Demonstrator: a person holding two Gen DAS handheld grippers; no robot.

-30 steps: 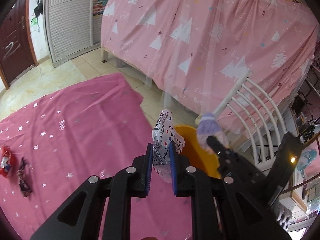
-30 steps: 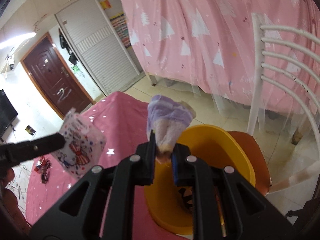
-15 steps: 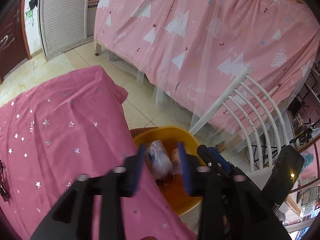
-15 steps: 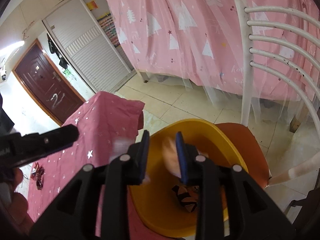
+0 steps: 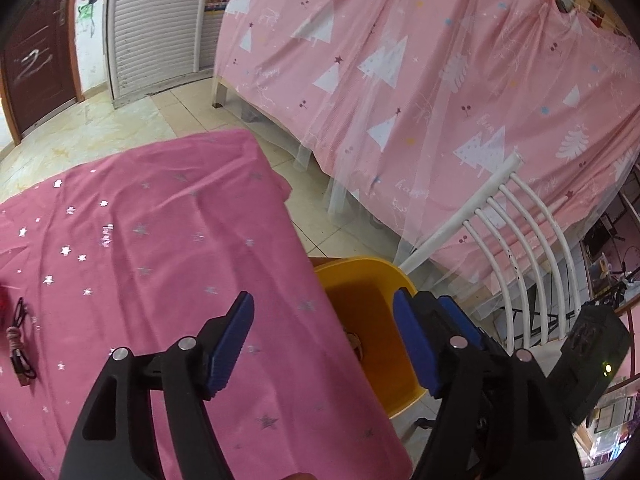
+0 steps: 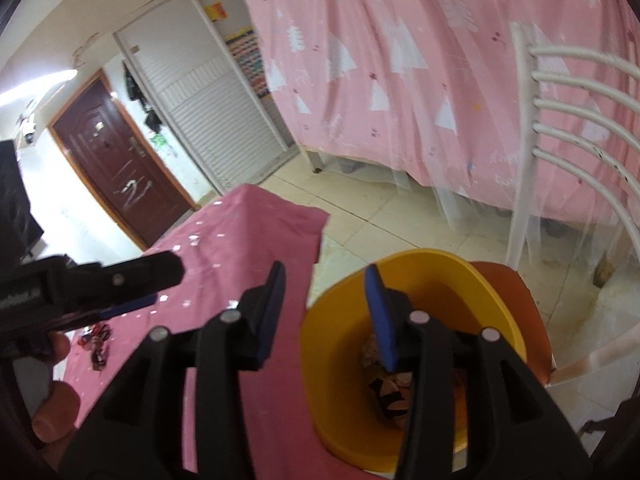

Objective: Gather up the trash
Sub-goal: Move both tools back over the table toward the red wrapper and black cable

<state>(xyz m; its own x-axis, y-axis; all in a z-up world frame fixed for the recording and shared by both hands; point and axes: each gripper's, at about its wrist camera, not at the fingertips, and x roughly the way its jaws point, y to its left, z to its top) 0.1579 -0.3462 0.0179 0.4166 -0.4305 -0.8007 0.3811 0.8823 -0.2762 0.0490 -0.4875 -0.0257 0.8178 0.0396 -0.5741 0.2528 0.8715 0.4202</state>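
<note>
both drops done: left gripper (image 5: 322, 344) & right gripper (image 6: 326, 314) jaws just been opening, now spreading w/ nothing between; wrappers (image 6: 390, 394) lying in yellow bin (image 6: 404, 268) on chair; more trash (image 6: 96, 340) waiting on pink cloth.

Two hand-held grippers (left hand-held gripper (image 5: 322, 330), right hand-held gripper (image 6: 326, 306)), one yellow bin (image 6: 404, 272), one white chair (image 5: 516, 232), one bench (image 5: 160, 216) under one pink cloth, one cable (image 5: 18, 344) and one dark door (image 6: 116, 168) are counted.
</note>
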